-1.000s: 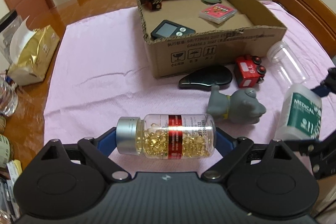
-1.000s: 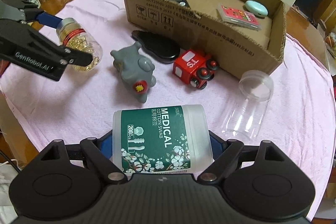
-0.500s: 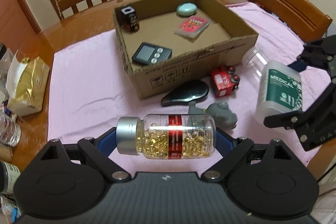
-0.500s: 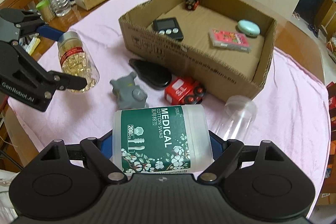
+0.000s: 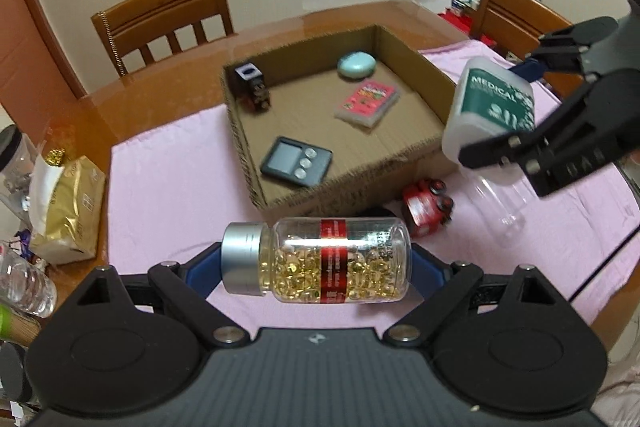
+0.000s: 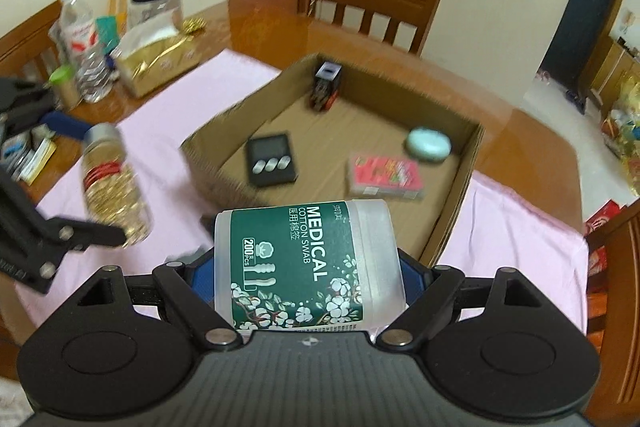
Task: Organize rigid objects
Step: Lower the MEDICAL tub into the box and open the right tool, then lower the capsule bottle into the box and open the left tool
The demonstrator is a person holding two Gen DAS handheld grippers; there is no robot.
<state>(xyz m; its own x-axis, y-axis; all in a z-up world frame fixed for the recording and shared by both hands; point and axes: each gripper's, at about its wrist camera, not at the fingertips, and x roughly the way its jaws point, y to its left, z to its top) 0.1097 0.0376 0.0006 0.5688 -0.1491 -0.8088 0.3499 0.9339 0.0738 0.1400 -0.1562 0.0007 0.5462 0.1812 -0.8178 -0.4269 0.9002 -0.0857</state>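
Above the pink cloth spread over the wooden tabletop, the left gripper has its fingers clamped end to end on a clear capsule bottle, which lies crosswise with its silver cap toward the left of the left wrist view and its golden capsules pooled along the lower side. The right gripper grasps a white cotton swab tub with a green label, its blue-padded fingers pressing on both sides; seen from the left wrist camera, this tub hangs in the air beside the right wall of the cardboard box. The open box sits on the cloth and holds a black cube in its far left corner, a pale green oval case near the far wall, a pink packet in the middle, and a dark timer with three round buttons close to the near wall. Outside the box, just in front of its near wall, a red toy car rests on the cloth, and an empty clear jar lies on its side beside it, below the raised tub. At the left edge of the tabletop stand a gold tissue pack and a water bottle. Two wooden chairs stand at the far side.
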